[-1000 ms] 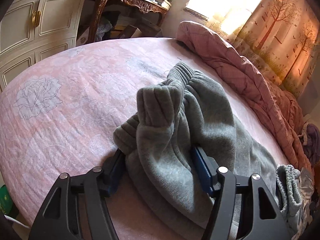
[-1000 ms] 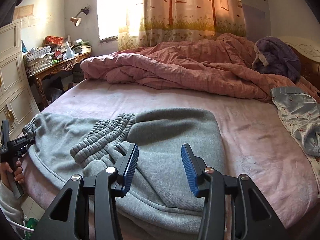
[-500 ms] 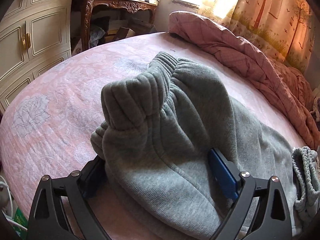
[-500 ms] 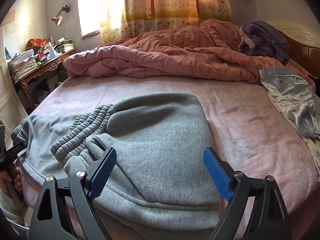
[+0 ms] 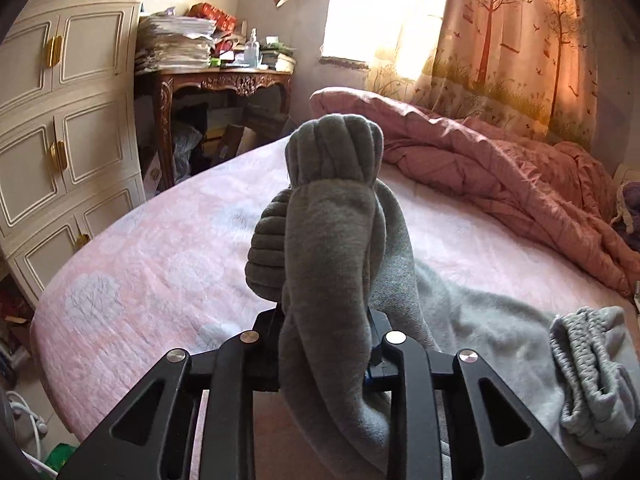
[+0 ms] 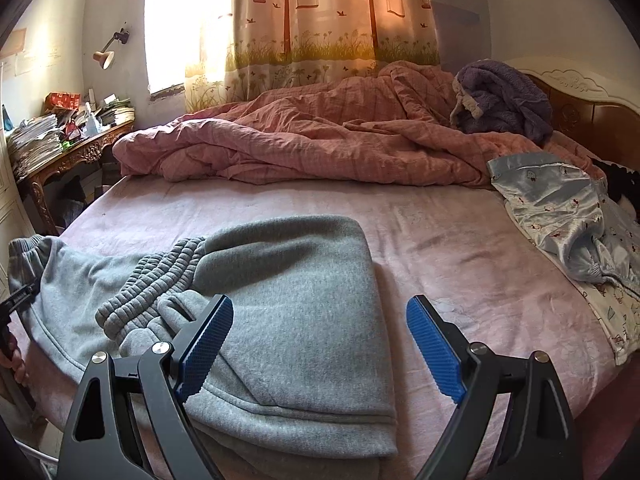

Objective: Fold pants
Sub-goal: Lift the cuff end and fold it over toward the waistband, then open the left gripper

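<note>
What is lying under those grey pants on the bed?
The grey pants lie on the pink bedsheet, bare around them. Whatever lies directly beneath the fabric is covered, so it cannot be seen.

Sunlit window (image 5: 376,12), tree-print curtain (image 6: 328,20), cream wardrobe (image 5: 60,120), carved wooden desk (image 5: 224,84)

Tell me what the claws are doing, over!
Left claw just closed on grey pants, waistband end bunched. Right claw open above the folded part. Nothing in the way, over.
</note>
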A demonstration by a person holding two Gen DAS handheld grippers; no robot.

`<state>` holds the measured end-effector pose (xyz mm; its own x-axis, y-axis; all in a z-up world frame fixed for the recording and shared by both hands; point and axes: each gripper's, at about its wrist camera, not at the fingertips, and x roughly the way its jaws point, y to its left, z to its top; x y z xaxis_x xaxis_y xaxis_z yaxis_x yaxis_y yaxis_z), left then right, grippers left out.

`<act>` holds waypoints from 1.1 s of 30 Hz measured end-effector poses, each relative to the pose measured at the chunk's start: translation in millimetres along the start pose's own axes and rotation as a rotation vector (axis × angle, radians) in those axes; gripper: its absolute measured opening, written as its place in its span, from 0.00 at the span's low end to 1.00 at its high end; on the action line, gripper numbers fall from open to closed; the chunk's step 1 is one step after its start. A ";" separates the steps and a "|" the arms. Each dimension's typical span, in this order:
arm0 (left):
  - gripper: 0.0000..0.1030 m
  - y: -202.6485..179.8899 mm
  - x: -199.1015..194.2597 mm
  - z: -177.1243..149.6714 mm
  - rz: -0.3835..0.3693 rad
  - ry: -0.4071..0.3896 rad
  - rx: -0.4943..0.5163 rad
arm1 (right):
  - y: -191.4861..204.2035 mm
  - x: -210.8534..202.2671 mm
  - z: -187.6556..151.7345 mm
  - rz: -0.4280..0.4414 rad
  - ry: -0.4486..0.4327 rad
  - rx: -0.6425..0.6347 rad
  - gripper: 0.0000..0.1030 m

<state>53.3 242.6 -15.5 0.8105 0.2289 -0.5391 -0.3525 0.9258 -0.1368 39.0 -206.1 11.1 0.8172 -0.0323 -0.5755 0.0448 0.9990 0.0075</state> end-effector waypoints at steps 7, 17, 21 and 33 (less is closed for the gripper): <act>0.24 -51.8 -53.6 39.8 -0.098 -0.126 0.085 | -12.6 -6.8 -0.4 -0.011 0.001 -0.006 0.87; 0.23 -152.2 -130.2 57.9 -0.319 -0.229 0.195 | -42.6 -39.2 4.7 0.068 -0.061 0.026 0.87; 0.22 -198.9 -151.9 51.9 -0.419 -0.231 0.242 | -61.9 -51.2 6.2 0.055 -0.089 0.048 0.87; 0.22 -345.8 -130.2 -30.3 -0.622 0.007 0.506 | -130.0 -65.6 -5.6 -0.020 -0.117 0.125 0.87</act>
<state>55.4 -116.5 76.9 0.7855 -0.3740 -0.4931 0.4187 0.9079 -0.0215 -23.7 -333.7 43.2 0.8763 -0.0629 -0.4776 0.1270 0.9865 0.1032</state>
